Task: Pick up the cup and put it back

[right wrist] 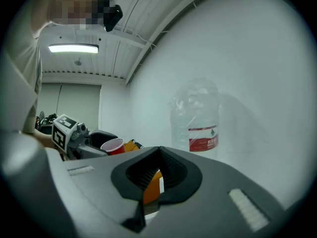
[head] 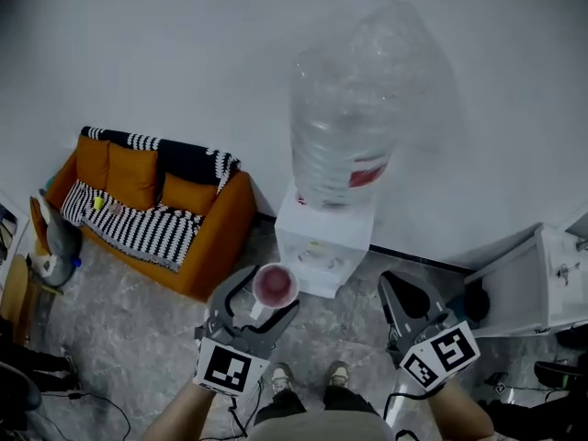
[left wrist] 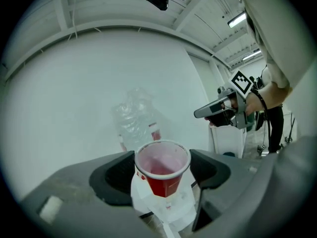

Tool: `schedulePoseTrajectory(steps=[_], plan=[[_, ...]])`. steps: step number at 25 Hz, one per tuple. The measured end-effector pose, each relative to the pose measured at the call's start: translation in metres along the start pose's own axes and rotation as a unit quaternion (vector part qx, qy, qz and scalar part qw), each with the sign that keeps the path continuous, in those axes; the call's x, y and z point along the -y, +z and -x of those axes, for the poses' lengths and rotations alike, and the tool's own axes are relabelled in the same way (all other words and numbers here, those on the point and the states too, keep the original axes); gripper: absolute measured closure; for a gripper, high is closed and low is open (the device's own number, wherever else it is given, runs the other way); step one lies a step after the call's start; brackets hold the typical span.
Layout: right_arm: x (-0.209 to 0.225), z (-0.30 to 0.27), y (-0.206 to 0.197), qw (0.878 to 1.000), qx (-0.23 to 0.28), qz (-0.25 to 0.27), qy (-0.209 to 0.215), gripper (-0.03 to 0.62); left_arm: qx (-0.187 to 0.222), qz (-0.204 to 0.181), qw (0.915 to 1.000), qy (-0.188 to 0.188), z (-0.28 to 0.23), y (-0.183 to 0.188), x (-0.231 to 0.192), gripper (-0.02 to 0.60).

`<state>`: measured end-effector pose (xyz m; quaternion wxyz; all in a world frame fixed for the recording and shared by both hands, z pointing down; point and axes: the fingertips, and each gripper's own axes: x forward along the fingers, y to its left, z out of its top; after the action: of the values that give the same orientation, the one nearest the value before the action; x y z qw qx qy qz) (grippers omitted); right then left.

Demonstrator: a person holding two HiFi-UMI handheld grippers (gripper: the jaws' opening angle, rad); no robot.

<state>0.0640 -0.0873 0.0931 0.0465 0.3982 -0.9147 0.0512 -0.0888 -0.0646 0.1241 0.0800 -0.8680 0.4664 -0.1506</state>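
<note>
One orange sofa (head: 152, 200) w/ striped throw is sitting far left against the wall, biggest item in the head view. Next in size: clear water bottle (head: 354, 108), inverted, is standing on a white dispenser (head: 322, 251) at centre. White cabinet (head: 528, 288) is standing to the right, by the wall.

Right gripper (head: 407, 288) is hanging level, well right of the dispenser. Its jaws are meeting at the tips w/ nothing between them, so it is idling.

Left gripper (head: 268, 292) is pointing roughly level toward the dispenser front. Its jaws are standing wide and pressing on both sides of the red cup (head: 275, 286), just below the white rim. Cup is sitting upright in the air, over the floor and in front of the dispenser, touching nothing but the jaws. Can't tell if any liquid is in it.

Judgement: pick-up is done, put-back is pending; the put-back spot isn't clear from these views.

Risks:
- thin tapered wall, so extra squeeze is likely buckling it
- light grip + taper, so cup may be sliding down out of the jaws
- tilting on the way down may be spilling any contents
- letting go before the base is seated may be tipping it over
</note>
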Motion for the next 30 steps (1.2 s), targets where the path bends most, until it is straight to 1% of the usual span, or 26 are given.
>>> schedulePoseTrajectory(steps=[2,4,6,9,12,15,19,24,27,30], plan=[[-0.016,0.006,0.010,1.000,0.002,0.005,0.007,0.591,0.003,-0.004,1.0000,0.001,0.013,0.011,-0.002,0.222],[-0.031,0.014,0.018,1.000,0.007,0.005,0.013,0.591,0.003,0.002,1.0000,0.001,0.025,0.017,-0.002,0.222],[-0.040,0.021,0.025,1.000,0.014,0.003,0.014,0.591,0.004,0.008,1.0000,-0.002,0.034,0.020,0.002,0.222],[-0.051,0.033,0.029,1.000,0.016,0.008,0.012,0.591,0.004,0.007,1.0000,-0.003,0.047,0.018,0.010,0.222],[-0.052,0.039,0.024,1.000,0.011,0.016,0.007,0.591,-0.010,0.006,0.9999,-0.006,0.053,0.009,0.018,0.222],[-0.044,0.042,0.015,1.000,0.000,0.014,-0.005,0.591,-0.018,0.015,0.9997,-0.011,0.051,0.001,0.025,0.222],[-0.037,0.037,0.004,1.000,-0.008,0.008,-0.010,0.591,-0.014,0.031,0.9993,-0.018,0.040,-0.004,0.030,0.222],[-0.024,0.022,-0.016,1.000,-0.012,-0.007,-0.013,0.591,-0.006,0.046,0.9986,-0.026,0.009,-0.015,0.033,0.222],[-0.011,0.009,-0.032,1.000,-0.014,-0.011,-0.015,0.591,-0.008,0.041,0.9988,-0.026,-0.018,-0.028,0.033,0.222],[0.004,0.000,-0.055,0.999,-0.032,-0.021,-0.022,0.591,-0.016,0.036,0.9987,-0.032,-0.043,-0.049,0.039,0.222]])
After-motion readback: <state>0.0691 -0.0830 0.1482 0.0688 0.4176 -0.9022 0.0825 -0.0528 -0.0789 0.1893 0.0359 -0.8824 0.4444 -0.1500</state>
